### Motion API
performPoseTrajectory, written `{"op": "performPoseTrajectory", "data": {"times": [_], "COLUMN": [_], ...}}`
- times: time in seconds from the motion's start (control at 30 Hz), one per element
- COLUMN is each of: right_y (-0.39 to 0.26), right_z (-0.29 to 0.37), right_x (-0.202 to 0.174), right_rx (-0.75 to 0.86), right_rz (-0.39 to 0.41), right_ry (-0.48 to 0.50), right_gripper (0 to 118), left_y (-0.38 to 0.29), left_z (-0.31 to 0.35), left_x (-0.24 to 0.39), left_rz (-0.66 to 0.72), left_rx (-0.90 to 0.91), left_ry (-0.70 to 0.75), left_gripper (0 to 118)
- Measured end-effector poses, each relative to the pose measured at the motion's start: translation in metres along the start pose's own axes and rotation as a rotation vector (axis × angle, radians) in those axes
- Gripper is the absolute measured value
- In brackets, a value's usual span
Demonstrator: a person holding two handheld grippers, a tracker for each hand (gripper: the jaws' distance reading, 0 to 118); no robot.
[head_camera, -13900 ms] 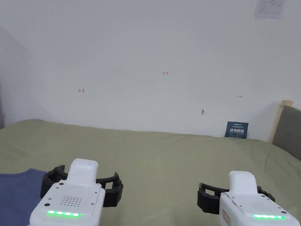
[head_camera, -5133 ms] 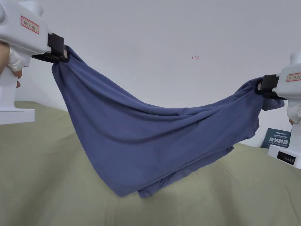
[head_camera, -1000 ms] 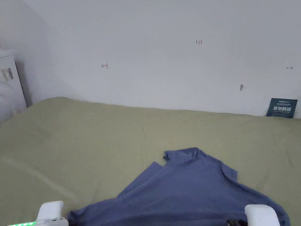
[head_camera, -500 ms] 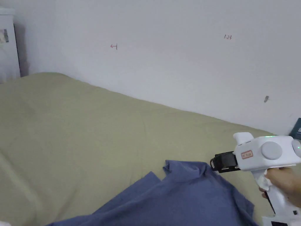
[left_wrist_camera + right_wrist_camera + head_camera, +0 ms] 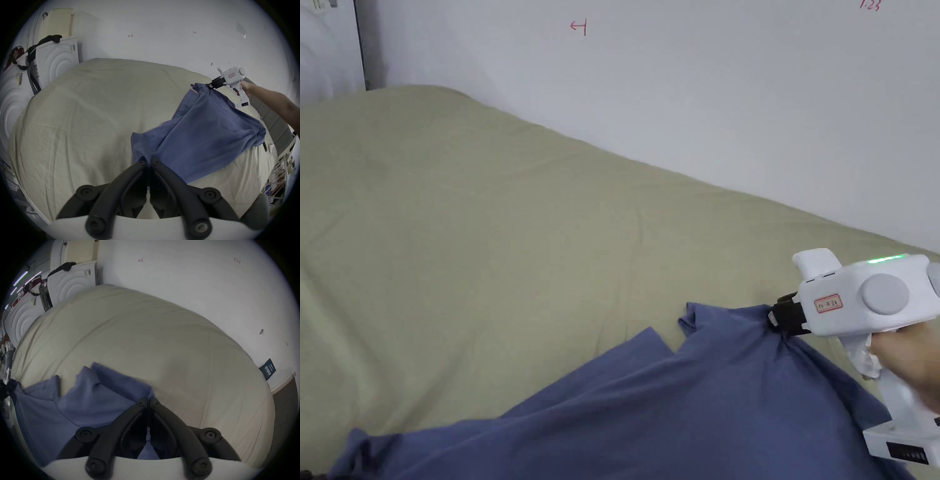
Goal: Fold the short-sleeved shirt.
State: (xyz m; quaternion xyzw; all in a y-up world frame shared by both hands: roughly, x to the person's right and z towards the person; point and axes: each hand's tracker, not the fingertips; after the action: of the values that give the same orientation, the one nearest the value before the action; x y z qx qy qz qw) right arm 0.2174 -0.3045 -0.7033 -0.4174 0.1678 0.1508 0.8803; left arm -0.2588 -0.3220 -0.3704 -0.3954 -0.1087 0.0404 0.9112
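Stretching between both clamped grippers (image 5: 148, 160): shirt (image 5: 203, 136)

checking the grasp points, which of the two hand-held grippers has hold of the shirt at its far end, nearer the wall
The right hand-held gripper. Its jaws pinch the blue short-sleeved shirt at the far edge toward the wall, lifting it into a peak; the left hand-held gripper clamps the near corner.

head: above, facing wall | gripper views: low, share bed (image 5: 487, 206)

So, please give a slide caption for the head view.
Right tool shut on the blue short-sleeved cotton shirt lying on the olive-green bed sheet.
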Motion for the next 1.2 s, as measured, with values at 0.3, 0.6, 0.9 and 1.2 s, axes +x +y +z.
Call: {"op": "performPoseTrajectory", "data": {"times": [0.3, 0.6, 0.9, 1.2], "right_y": [0.031, 0.091, 0.14, 0.177], "right_z": [0.167, 0.324, 0.418, 0.442], "right_x": [-0.015, -0.001, 0.031, 0.074], "right_rx": [0.372, 0.661, 0.825, 0.908], "right_rz": [-0.059, -0.064, -0.128, -0.237], "right_ry": [-0.053, -0.307, -0.553, -0.603], "right_gripper": [3, 3, 3, 3], "left_y": [0.082, 0.233, 0.37, 0.477], "left_z": [0.045, 0.083, 0.113, 0.103], "left_x": [-0.01, -0.004, 0.037, 0.034], "left_rz": [0.026, -0.104, -0.194, -0.219], "left_rx": [0.196, 0.385, 0.524, 0.667], "left_ry": [-0.035, 0.0, 0.157, 0.258], "left_gripper": [0, 0, 0, 0]}}
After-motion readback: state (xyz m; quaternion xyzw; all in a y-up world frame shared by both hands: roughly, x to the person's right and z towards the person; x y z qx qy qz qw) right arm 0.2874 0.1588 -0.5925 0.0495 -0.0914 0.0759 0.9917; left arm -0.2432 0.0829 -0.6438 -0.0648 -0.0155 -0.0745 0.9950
